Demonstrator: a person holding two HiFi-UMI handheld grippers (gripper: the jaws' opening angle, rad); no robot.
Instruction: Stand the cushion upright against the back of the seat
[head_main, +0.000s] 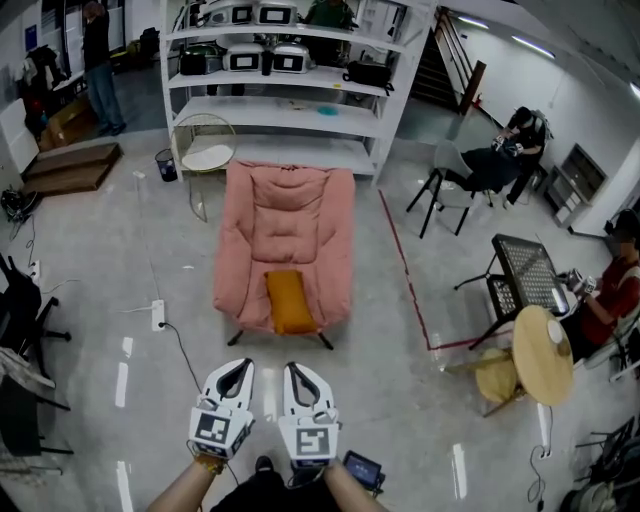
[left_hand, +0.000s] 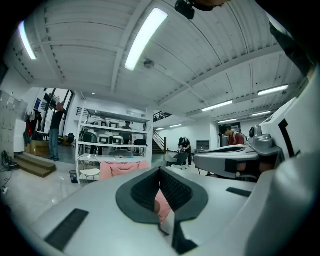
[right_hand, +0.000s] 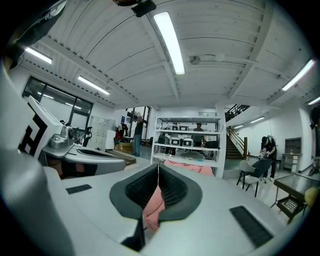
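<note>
Cushion (head_main: 290, 301) lies flat at the front edge of the chair (head_main: 285, 225) seat, at 12 o'clock from both grippers and well apart from them. Bare floor (head_main: 390, 400) lies between. Left gripper (head_main: 237, 366) and right gripper (head_main: 298, 369) are closed and empty. Shelf (head_main: 290, 100) stands just behind the chair.

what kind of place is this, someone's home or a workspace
Most likely a lab or workshop hall, not a home: a bare concrete floor, white metal shelving along the back, and a strip light on a high industrial ceiling.
</note>
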